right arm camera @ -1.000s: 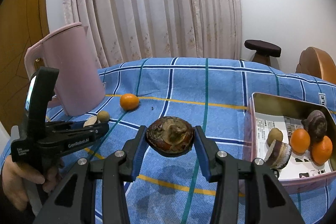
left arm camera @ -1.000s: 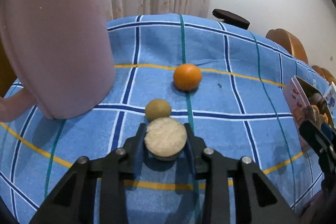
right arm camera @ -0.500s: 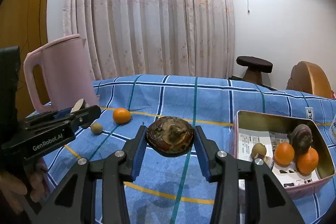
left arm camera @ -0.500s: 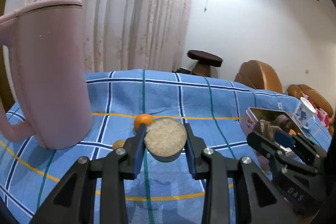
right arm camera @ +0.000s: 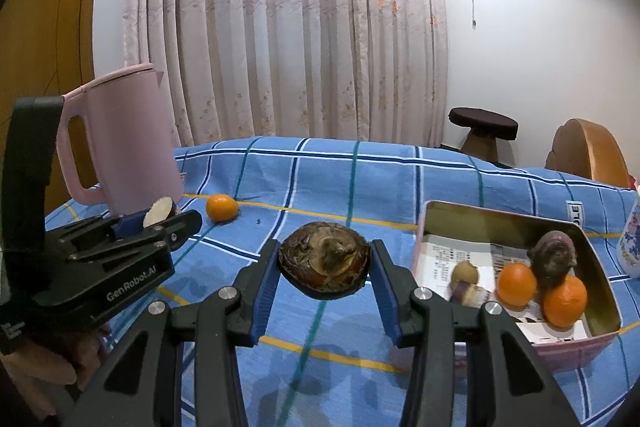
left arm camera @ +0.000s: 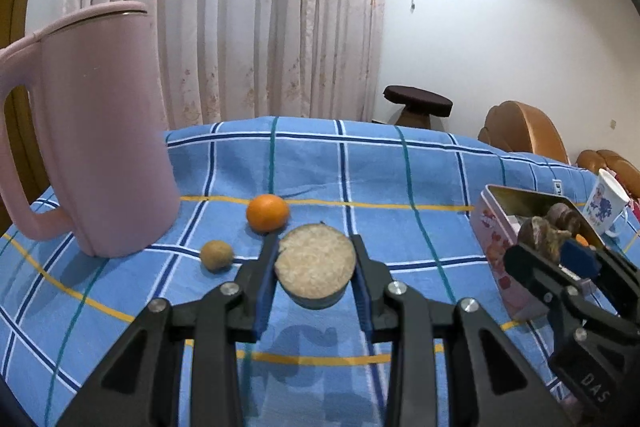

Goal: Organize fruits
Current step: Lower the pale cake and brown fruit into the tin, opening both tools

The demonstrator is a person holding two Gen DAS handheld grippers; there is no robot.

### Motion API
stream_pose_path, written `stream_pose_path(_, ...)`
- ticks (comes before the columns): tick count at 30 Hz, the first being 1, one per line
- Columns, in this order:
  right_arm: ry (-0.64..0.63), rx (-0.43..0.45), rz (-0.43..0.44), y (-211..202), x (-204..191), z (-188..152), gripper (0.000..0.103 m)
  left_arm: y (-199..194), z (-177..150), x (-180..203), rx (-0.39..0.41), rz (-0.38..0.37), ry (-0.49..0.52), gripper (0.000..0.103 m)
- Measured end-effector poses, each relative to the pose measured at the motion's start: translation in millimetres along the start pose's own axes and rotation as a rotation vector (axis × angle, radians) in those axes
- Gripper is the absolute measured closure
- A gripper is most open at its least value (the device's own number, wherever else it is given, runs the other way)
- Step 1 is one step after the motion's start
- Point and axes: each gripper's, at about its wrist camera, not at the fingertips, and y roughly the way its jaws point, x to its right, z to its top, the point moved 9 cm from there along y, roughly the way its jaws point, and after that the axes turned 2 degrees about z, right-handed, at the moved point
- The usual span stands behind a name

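My left gripper (left arm camera: 316,263) is shut on a cut fruit half (left arm camera: 317,267) with a pale grainy face, held above the blue checked cloth. An orange (left arm camera: 267,212) and a small tan fruit (left arm camera: 216,255) lie on the cloth beyond it. My right gripper (right arm camera: 323,267) is shut on a dark brown mangosteen (right arm camera: 324,259), held above the cloth left of the pink tin (right arm camera: 504,223). The tin holds two oranges (right arm camera: 516,285), a small tan fruit (right arm camera: 464,273), a dark fruit (right arm camera: 554,261) and a cut piece. The left gripper also shows in the right wrist view (right arm camera: 176,223).
A tall pink kettle (left arm camera: 92,131) stands at the left on the cloth. A white printed mug (left arm camera: 606,201) stands behind the tin at the right. A dark stool (right arm camera: 482,131) and a wooden chair back (right arm camera: 586,151) stand beyond the table.
Both grippers have risen with their fruit. The left view has tilted up from the cloth and swung toward the tin. The right gripper has come closer to the tin.
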Motion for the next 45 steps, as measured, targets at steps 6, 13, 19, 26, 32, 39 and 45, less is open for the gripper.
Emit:
stream_pose_path(6, 0.005, 0.008, -0.005, -11, 18, 0, 0.056, -3, -3, 24, 0.002, 0.007, 0.005, 0.067)
stream_pose_path(13, 0.007, 0.019, -0.019, -20, 42, 2, 0.056, -3, -5, 48, -0.004, 0.024, 0.014, 0.067)
stream_pose_path(19, 0.031, 0.051, -0.048, -31, 71, 11, 0.056, -4, -1, 74, 0.005, 0.013, 0.028, 0.067)
stream_pose_path(26, 0.049, 0.062, -0.072, -38, 100, 14, 0.056, -6, 7, 106, 0.020, -0.027, 0.039, 0.067)
stream_pose_path(32, 0.068, 0.084, -0.106, -48, 131, 21, 0.056, -6, 17, 131, 0.034, -0.063, 0.048, 0.067)
stream_pose_path(39, 0.127, 0.125, -0.227, -67, 193, 30, 0.056, -1, 26, 164, 0.041, -0.113, 0.068, 0.067)
stream_pose_path(45, 0.160, 0.136, -0.315, -76, 234, 32, 0.056, 9, 23, 204, 0.017, -0.163, 0.114, 0.067)
